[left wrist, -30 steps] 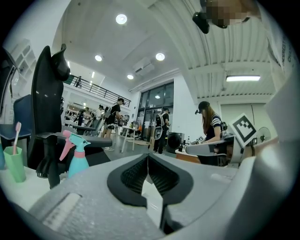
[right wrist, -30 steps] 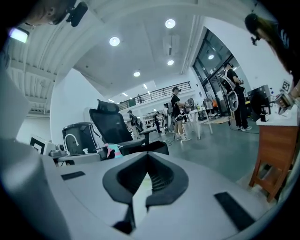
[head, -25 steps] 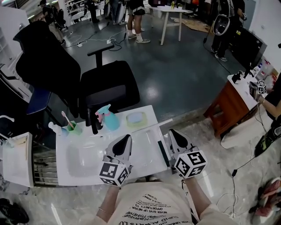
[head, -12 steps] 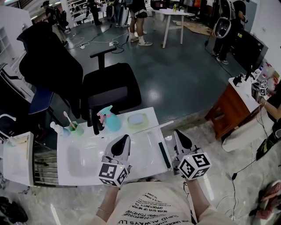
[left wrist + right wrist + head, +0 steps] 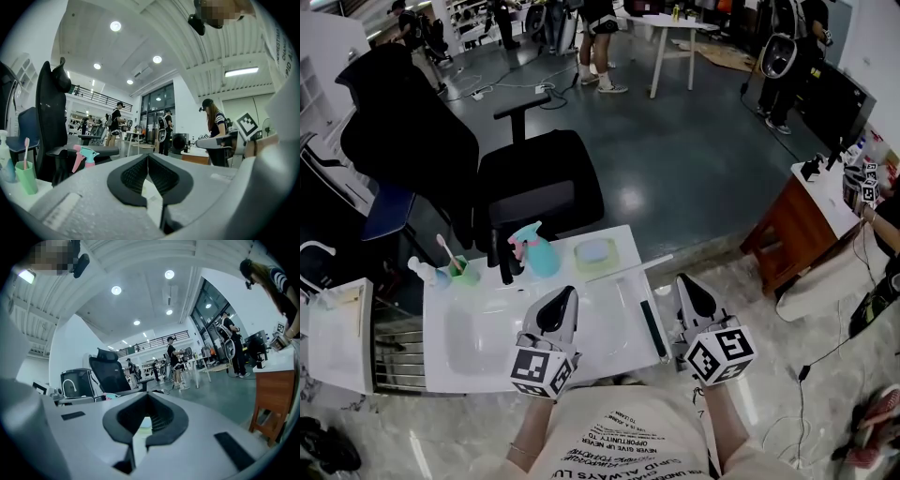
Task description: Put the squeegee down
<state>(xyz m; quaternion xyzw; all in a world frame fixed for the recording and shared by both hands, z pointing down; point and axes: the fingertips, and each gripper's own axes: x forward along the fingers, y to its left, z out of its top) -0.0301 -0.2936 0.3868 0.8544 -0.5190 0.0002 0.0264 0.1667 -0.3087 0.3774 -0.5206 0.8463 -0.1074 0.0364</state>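
The squeegee (image 5: 652, 328) lies flat on the right part of the white sink counter (image 5: 609, 347), a long dark strip running front to back, with no gripper touching it. My left gripper (image 5: 565, 294) hovers over the counter just left of it, jaws shut and empty. My right gripper (image 5: 686, 281) is just right of the squeegee, beyond the counter's right edge, also shut and empty. In the left gripper view the gripper's (image 5: 148, 157) pads meet with nothing between them. The right gripper view shows its gripper (image 5: 147, 398) the same way.
A teal and pink spray bottle (image 5: 532, 251), a green cup with a toothbrush (image 5: 457, 270), a black tap (image 5: 499, 258) and a sponge dish (image 5: 594, 253) stand along the counter's back. A black office chair (image 5: 530, 187) is behind it. A wooden desk (image 5: 797, 216) stands to the right. People stand far off.
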